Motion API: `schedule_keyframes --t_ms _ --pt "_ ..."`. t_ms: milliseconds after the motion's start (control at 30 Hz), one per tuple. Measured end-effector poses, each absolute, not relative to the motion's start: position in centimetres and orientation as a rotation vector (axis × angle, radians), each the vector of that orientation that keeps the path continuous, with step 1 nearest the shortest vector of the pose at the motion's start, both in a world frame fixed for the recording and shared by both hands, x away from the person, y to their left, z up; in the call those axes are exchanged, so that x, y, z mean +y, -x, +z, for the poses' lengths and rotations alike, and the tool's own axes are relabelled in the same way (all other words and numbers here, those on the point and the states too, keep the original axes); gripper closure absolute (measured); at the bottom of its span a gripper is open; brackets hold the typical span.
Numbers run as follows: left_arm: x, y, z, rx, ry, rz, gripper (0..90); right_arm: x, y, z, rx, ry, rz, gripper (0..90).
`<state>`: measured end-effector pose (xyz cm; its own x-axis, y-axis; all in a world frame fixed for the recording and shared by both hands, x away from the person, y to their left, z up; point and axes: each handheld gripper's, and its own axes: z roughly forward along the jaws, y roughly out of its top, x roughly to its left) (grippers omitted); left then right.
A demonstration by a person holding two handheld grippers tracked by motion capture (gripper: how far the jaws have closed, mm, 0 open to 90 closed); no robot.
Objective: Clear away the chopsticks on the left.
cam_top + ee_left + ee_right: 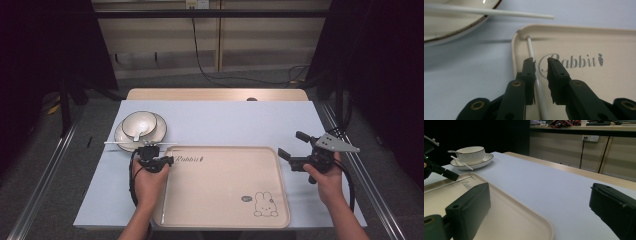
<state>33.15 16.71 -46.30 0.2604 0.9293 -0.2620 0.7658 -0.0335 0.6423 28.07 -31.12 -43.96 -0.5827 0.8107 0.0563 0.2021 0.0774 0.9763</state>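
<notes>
A beige tray (225, 195) printed with a rabbit lies on the pale mat. One white chopstick (532, 48) lies in it along the left rim, by the word "Rabbit". My left gripper (167, 161) is at that corner. In the left gripper view its jaws (541, 62) straddle the chopstick: the stick lies against the left pad, with a clear gap to the right pad. A second chopstick (125, 143) rests across the front rim of the plate (122, 137). My right gripper (291, 145) hovers at the tray's right edge, jaws wide open (541, 207) and empty.
On the plate at the back left stands a dark-rimmed white bowl (140, 124) with a spoon (137, 134) in it. The wooden table edge (215, 94) runs beyond the mat. Metal rails flank the table, and cables lie on the floor behind it.
</notes>
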Motion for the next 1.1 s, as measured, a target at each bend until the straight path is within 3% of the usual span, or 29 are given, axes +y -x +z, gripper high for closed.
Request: schedule_keyframes --t_ms 267,767,1100 --pt "17.9 -33.6 -44.4 1.445 -1.827 0.383 64.8 -31.1 -28.1 -43.9 1.843 -0.998 1.534 2.6" --pt "18.1 -36.1 -44.0 1.145 -1.904 0.417 26.3 -31.3 -28.1 -43.8 1.842 -1.0 1.532 2.6" --pt "18.1 -37.7 -43.7 1.025 -2.013 0.378 19.7 -31.2 -28.1 -43.9 1.85 -0.997 1.52 2.6"
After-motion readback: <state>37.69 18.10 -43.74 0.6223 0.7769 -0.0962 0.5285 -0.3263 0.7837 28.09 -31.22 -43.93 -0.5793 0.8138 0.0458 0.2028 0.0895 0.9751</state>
